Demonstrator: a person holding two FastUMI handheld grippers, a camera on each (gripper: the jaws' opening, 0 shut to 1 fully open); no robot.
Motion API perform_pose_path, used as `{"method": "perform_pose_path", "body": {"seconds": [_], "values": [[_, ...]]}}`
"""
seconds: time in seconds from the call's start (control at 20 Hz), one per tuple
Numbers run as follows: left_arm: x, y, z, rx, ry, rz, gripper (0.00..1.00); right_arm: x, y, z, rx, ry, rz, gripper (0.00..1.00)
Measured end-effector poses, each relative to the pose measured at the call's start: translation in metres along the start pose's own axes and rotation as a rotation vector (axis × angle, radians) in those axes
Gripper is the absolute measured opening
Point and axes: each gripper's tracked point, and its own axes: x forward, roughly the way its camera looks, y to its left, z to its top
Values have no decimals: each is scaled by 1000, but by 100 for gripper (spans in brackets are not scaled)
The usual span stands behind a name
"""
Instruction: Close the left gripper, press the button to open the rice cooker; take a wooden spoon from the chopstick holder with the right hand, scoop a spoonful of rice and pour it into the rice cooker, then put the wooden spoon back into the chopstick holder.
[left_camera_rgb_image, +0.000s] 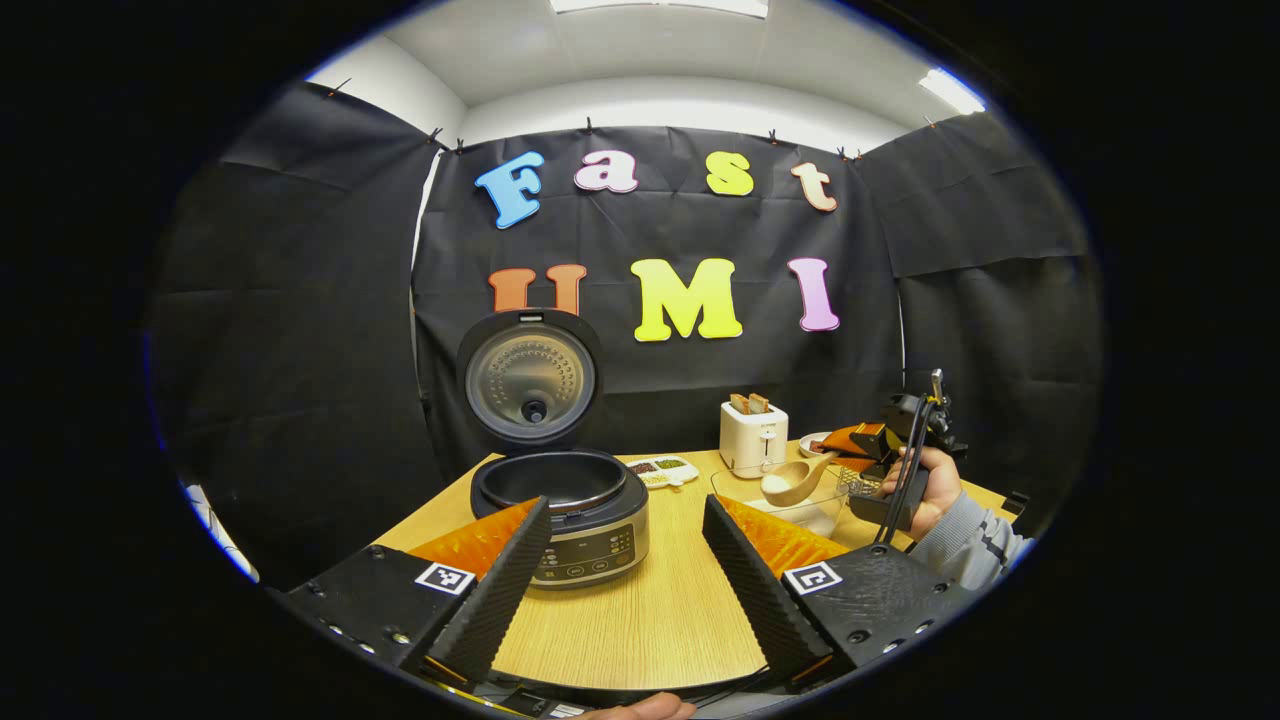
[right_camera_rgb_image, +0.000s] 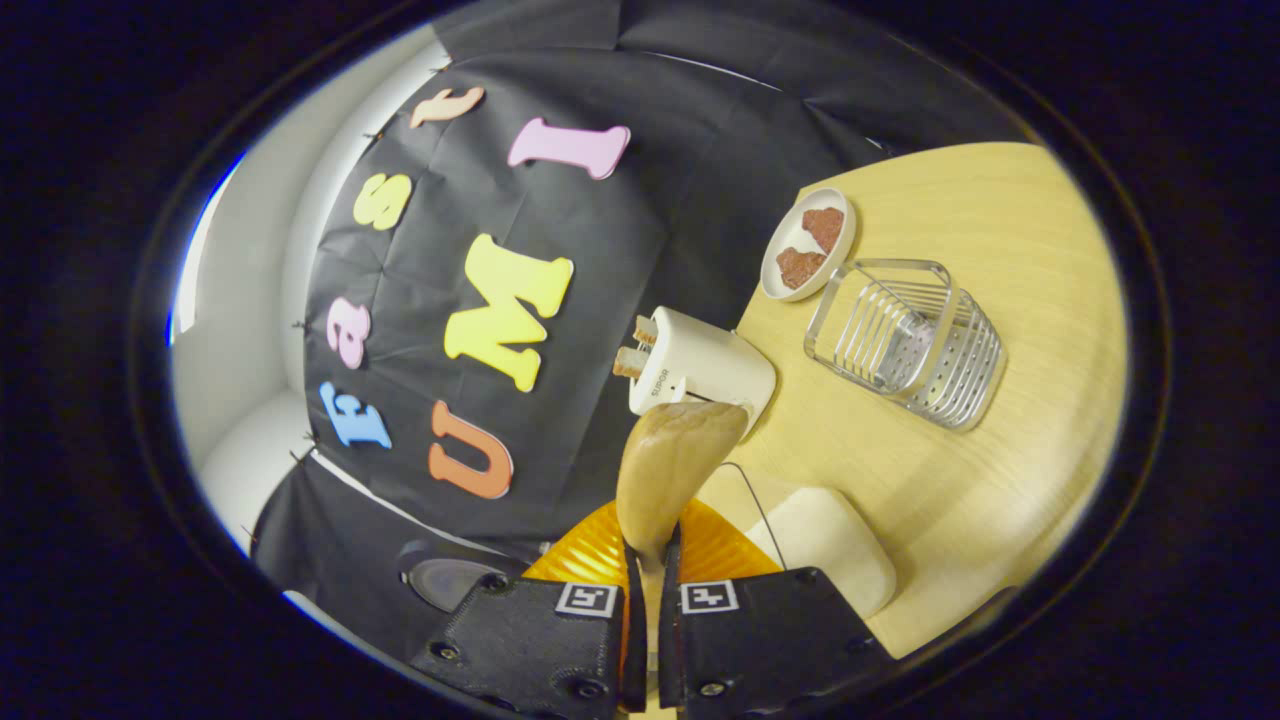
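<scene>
The rice cooker (left_camera_rgb_image: 590, 520) stands open on the wooden table, its lid (left_camera_rgb_image: 530, 378) upright and the inner pot dark inside. My left gripper (left_camera_rgb_image: 626, 512) hangs open just in front of it, holding nothing. To the right, a hand (left_camera_rgb_image: 930, 485) holds my right gripper (left_camera_rgb_image: 850, 452), shut on the handle of the wooden spoon (left_camera_rgb_image: 795, 482). The spoon's bowl hovers over a glass bowl (left_camera_rgb_image: 815, 512) and seems to carry a pale heap. In the right gripper view, the right gripper (right_camera_rgb_image: 650, 560) clamps the spoon (right_camera_rgb_image: 675, 470) above the white rice (right_camera_rgb_image: 835, 540). The wire chopstick holder (right_camera_rgb_image: 910, 340) stands beyond it.
A white toaster (left_camera_rgb_image: 753, 435) with bread slices stands at the back of the table (left_camera_rgb_image: 650, 620). A small divided dish (left_camera_rgb_image: 665, 470) lies between it and the cooker. A white plate (right_camera_rgb_image: 810, 245) with red-brown pieces sits behind the holder.
</scene>
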Motion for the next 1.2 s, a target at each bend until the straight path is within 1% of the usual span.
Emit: {"method": "perform_pose_path", "body": {"seconds": [0.2, 0.3, 0.4, 0.45, 0.7, 1.0, 1.2], "values": [[4, 2, -1, -25, 16, 9, 95, -7, 14, 16, 193, -57, 59, 9], [3, -1, 3, -54, 8, 1, 96, -16, 27, 20, 264, -53, 99, 9], [2, -2, 6, -73, 2, -8, 96, -23, 35, 23, 360, -61, 129, 10], [1, -1, 7, -75, -3, -7, 96, -24, 42, 22, 386, -58, 145, 9], [-8, 12, 8, -41, -10, 16, 96, -21, 70, -1, 368, -27, 168, 10], [-21, 33, 10, -29, -26, 46, 95, -4, 103, -52, 345, 51, 177, 10], [-27, 48, 8, -36, -21, 62, 95, 17, 124, -84, 292, 79, 176, 10]]}}
